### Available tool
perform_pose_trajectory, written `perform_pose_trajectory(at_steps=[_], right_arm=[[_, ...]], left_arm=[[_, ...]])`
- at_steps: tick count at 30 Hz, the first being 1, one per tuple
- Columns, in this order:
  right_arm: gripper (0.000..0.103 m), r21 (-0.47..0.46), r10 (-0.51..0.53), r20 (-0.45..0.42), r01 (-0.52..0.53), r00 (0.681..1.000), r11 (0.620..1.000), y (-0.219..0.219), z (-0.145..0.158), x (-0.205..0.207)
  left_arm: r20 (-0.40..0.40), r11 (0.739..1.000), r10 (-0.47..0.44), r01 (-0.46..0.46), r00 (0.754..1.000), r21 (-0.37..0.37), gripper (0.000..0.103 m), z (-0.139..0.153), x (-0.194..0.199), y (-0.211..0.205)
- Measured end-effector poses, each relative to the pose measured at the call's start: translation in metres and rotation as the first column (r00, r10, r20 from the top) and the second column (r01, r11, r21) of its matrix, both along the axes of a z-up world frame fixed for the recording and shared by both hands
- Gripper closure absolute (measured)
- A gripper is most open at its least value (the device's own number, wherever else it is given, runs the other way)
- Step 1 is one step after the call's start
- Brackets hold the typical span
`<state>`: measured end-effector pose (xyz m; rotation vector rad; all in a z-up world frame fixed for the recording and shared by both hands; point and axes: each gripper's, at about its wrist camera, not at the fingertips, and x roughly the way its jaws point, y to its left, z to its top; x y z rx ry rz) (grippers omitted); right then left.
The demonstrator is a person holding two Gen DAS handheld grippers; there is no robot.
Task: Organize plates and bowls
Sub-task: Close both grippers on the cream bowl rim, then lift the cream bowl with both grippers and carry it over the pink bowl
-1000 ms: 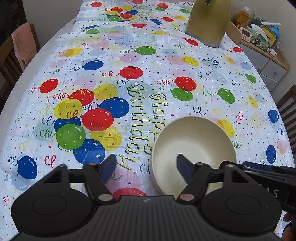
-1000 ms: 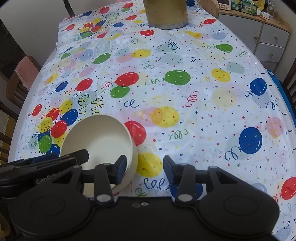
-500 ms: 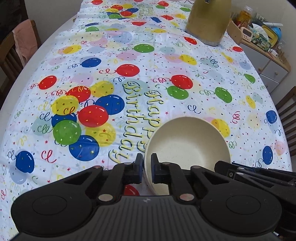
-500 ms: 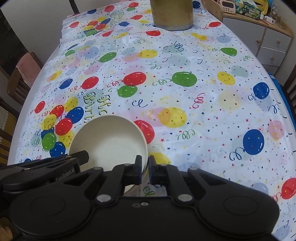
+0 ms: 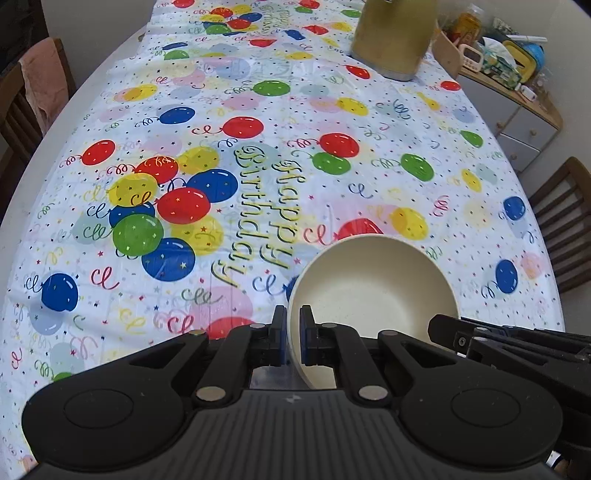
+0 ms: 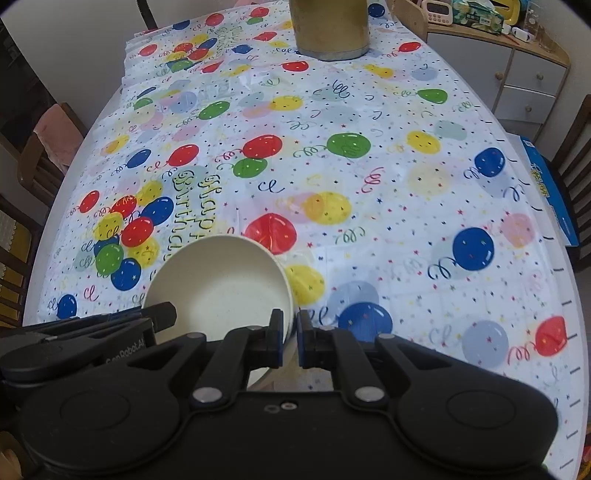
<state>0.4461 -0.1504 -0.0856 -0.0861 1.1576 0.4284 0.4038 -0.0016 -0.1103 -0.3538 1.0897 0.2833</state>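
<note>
One gold jug [image 5: 393, 35] beyond bowl [image 5: 369, 288].

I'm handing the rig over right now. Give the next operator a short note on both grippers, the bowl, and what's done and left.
Left gripper: shut on the bowl at its left rim.
Right gripper: shut on the same bowl's right rim.
Bowl: cream, empty, upright, near edge of the table; whether it is lifted, cannot tell.
Done: two-sided grasp.
Left: move the bowl to its place. No plates or other bowls in view.
</note>
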Motion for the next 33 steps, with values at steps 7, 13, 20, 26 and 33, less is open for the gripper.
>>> perform_pose_trajectory(at_steps=[7, 13, 20, 26, 33], right_arm=[[0.097, 0.009, -0.013, 0.008, 0.013, 1.000, 1.000, -0.020, 0.022, -0.032], [0.097, 0.023, -0.018, 0.018, 0.018, 1.000, 1.000, -0.040, 0.041, -0.067], [0.097, 0.034, -0.031, 0.026, 0.030, 0.999, 0.999, -0.067, 0.057, -0.109], [0.097, 0.034, -0.052, 0.036, 0.050, 0.998, 0.998, -0.093, 0.068, -0.146], [0.097, 0.043, -0.100, 0.039, 0.098, 0.994, 0.994, -0.125, 0.075, -0.183]], left_arm=[[0.009, 0.999, -0.039, 0.039, 0.999, -0.002, 0.096, 0.023, -0.029, -0.019], [0.019, 0.997, -0.072, 0.072, 0.997, 0.001, 0.096, 0.043, -0.062, -0.036], [0.023, 0.992, -0.124, 0.124, 0.992, 0.016, 0.096, 0.063, -0.101, -0.062], [0.016, 0.982, -0.186, 0.185, 0.982, 0.023, 0.096, 0.074, -0.133, -0.088], [0.006, 0.964, -0.266, 0.266, 0.964, 0.023, 0.096, 0.083, -0.166, -0.120]])
